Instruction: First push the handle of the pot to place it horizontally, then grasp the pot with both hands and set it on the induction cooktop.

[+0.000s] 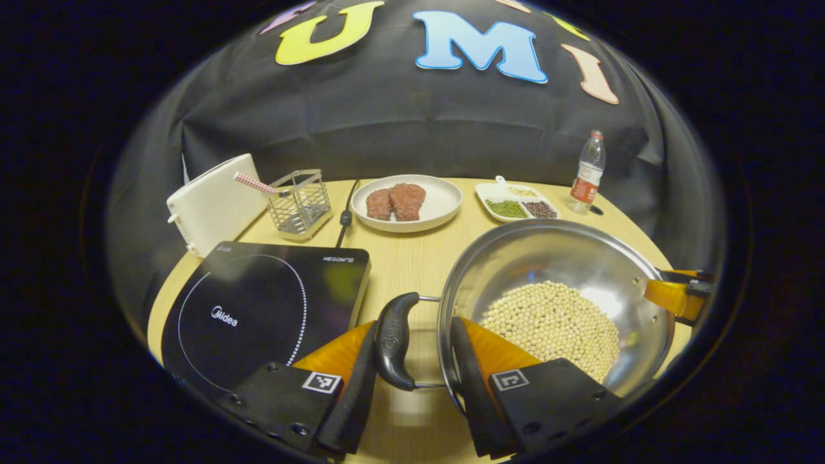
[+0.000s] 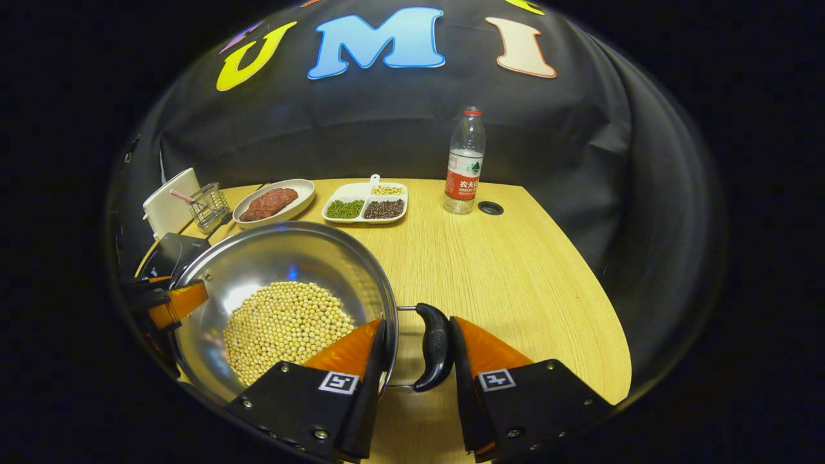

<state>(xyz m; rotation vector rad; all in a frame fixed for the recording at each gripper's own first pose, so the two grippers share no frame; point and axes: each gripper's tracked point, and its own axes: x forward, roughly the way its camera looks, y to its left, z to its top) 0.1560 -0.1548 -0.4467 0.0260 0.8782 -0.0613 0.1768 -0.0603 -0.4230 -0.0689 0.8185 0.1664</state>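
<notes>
Between each tool's parted fingers sits a black pot handle: left tool (image 1: 412,361) and right tool (image 2: 416,361) straddle theirs, neither visibly clamped.

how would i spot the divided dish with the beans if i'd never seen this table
Start at the wooden table and look to its far edge, by the black cloth. Between the plate of meat and the water bottle lies the divided dish: white, with separate green, dark and pale heaps.
</notes>
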